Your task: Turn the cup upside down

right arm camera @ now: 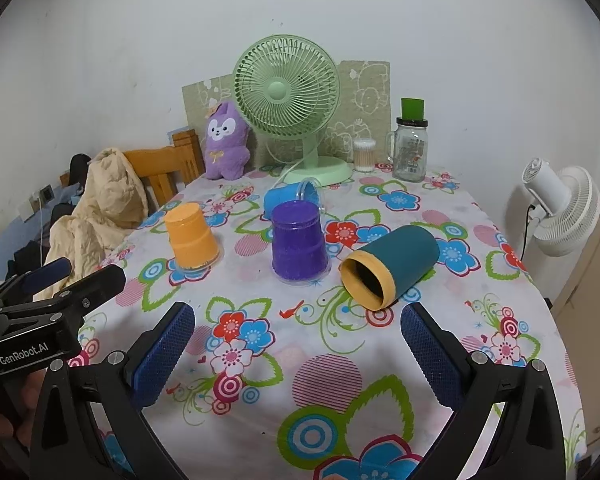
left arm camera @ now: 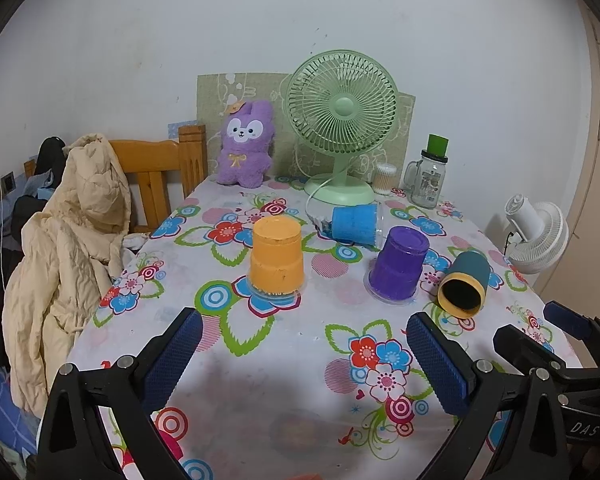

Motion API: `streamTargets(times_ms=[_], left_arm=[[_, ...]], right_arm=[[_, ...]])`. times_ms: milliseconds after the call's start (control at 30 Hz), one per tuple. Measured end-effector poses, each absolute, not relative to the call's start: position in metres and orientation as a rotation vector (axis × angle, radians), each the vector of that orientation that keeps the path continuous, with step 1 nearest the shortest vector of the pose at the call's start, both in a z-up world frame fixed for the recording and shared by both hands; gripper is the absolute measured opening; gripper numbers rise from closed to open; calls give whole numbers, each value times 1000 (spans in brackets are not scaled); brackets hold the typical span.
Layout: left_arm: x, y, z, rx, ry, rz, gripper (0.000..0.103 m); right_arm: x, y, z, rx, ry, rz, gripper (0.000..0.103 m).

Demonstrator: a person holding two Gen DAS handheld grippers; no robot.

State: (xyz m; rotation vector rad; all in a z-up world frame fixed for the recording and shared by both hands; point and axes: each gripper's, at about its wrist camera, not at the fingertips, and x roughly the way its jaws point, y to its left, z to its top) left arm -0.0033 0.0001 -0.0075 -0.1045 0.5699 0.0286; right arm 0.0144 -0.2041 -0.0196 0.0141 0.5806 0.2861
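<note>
Cup, teal-bodied with a yellow-orange rim (right arm camera: 392, 266), lies on its side at centre right of the right wrist view, dark mouth toward the camera, just right of the upside-down purple plastic cup (right arm camera: 299, 242); in the left wrist view the teal one (left arm camera: 465, 285) sits at right of centre. An upside-down orange plastic cup (right arm camera: 193, 237) stands left of the purple one, and a blue plastic cup with a clear rim (right arm camera: 290, 197) lies on its side behind them.

All rest on a table under a white cloth printed with bright flowers and rings (right arm camera: 340, 360), pushed against a plain white wall (right arm camera: 140, 40). Along the far edge stand a mint-green desk fan (right arm camera: 286, 92), a purple plush rabbit (right arm camera: 224, 142), a clear tub of cotton swabs (right arm camera: 364, 155) and a glass handled jar with a green cap (right arm camera: 411, 148); its label is too small to read. A beige padded jacket (left arm camera: 64, 248) drapes over a wooden chair (left arm camera: 160, 172) at the left, and a white floor fan (right arm camera: 560, 210) stands at the right edge.

The left gripper (left arm camera: 304, 360) and the right gripper (right arm camera: 298, 360) hover low in their frames, blue-padded jaws spread wide, holding nothing. "GenRobot.AI" reads on the left unit at lower left of the right wrist view; "DAS" shows at lower right of the left wrist view.
</note>
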Motion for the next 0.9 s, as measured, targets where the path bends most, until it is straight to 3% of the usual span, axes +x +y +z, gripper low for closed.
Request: streamTargets(times_ms=[900], left_arm=[[2,4,-19,-130,602,21,103]], right_arm=[[23,-196,-28,5,617,298,103]])
